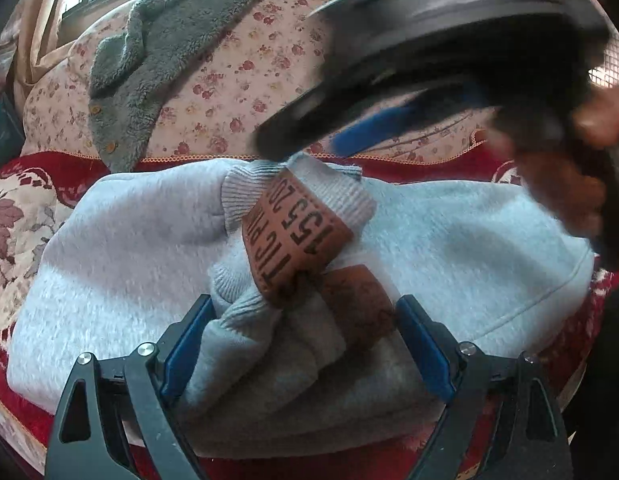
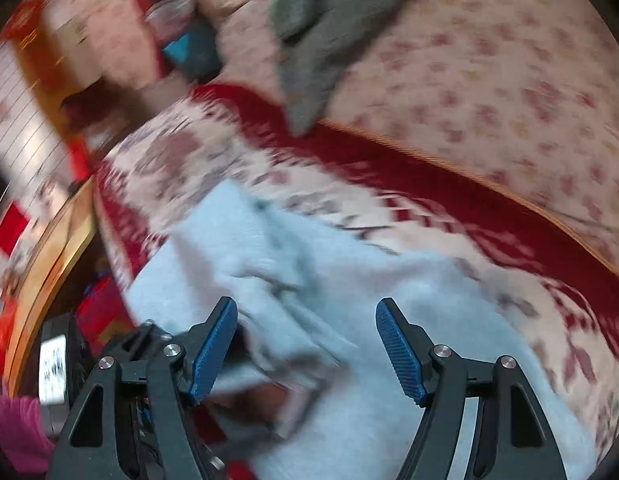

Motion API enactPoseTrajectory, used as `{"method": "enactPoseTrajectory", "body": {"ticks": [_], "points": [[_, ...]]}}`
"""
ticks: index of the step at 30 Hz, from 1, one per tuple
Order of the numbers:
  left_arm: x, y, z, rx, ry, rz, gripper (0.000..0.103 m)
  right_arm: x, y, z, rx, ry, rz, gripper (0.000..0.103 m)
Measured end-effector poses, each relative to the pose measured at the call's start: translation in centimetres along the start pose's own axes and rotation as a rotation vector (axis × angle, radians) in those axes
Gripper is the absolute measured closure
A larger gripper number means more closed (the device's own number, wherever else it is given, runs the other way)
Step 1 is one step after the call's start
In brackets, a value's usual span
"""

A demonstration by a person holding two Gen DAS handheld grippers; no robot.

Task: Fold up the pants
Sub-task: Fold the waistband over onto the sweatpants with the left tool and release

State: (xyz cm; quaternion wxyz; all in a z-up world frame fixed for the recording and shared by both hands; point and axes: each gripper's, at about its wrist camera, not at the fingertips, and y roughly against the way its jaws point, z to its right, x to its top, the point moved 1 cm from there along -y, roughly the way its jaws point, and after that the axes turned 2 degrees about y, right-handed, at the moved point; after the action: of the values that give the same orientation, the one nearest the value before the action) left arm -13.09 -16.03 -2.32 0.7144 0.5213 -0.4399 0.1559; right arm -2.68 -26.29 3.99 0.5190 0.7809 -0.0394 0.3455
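Grey fleece pants (image 1: 449,232) lying folded on red floral bedspread (image 1: 21,216), ribbed cuffs with brown leather patch (image 1: 297,232) bunched on top. Left gripper (image 1: 305,344) clamping that bunched cuff fabric between blue pads (image 1: 423,348). Right gripper (image 2: 305,352) hovering with jaws spread wide, holding nothing, above the pants (image 2: 349,292); view blurred. Grey fuzzy garment (image 1: 157,64) draping over pink floral quilt (image 1: 245,80) behind.

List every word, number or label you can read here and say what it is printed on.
"TICPIN", partly hidden and upside down: brown patch on the grey pants.
"155 20", cut off at the fold: same patch.
Second brown patch: marks too faint to read.
White label on a black device, right wrist view: too blurred to read.
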Motion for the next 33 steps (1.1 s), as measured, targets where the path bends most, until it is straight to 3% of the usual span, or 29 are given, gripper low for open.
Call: {"method": "enactPoseTrajectory", "body": {"ticks": [2,5,10,14,20,26,29,33], "points": [[-0.3,0.3,0.1,-0.011,-0.002,0.003,0.014,0.3,-1.9,-0.7,-0.025,0.060,-0.053,0.027],[-0.8,0.2,0.1,-0.029,-0.034,0.004,0.014,0.3,-3.8,0.1,-0.174,0.156,-0.074,0.023],[-0.8,-0.4,0.2,-0.024,-0.043,0.001,0.013,-0.2,-5.1,2.8,-0.147,0.085,-0.064,0.011],[0.2,1.3,-0.9,-0.070,0.006,0.014,0.013,-0.9,-3.6,3.3,-0.125,0.048,-0.054,0.010],[2.7,3.9,-2.5,-0.071,0.058,0.102,0.012,-2.8,-0.6,3.4,-0.188,0.066,-0.047,0.010],[4.4,3.6,-4.8,-0.094,0.185,0.131,0.012,-5.7,4.9,5.6,-0.169,-0.091,0.031,0.009],[4.4,2.1,-5.2,-0.102,0.228,0.077,0.012,-7.6,7.3,6.4,-0.144,-0.167,0.055,0.009],[2.8,-0.5,-4.8,-0.118,0.245,-0.052,0.012,-10.1,10.5,6.5,-0.142,-0.225,0.101,0.009]]}}
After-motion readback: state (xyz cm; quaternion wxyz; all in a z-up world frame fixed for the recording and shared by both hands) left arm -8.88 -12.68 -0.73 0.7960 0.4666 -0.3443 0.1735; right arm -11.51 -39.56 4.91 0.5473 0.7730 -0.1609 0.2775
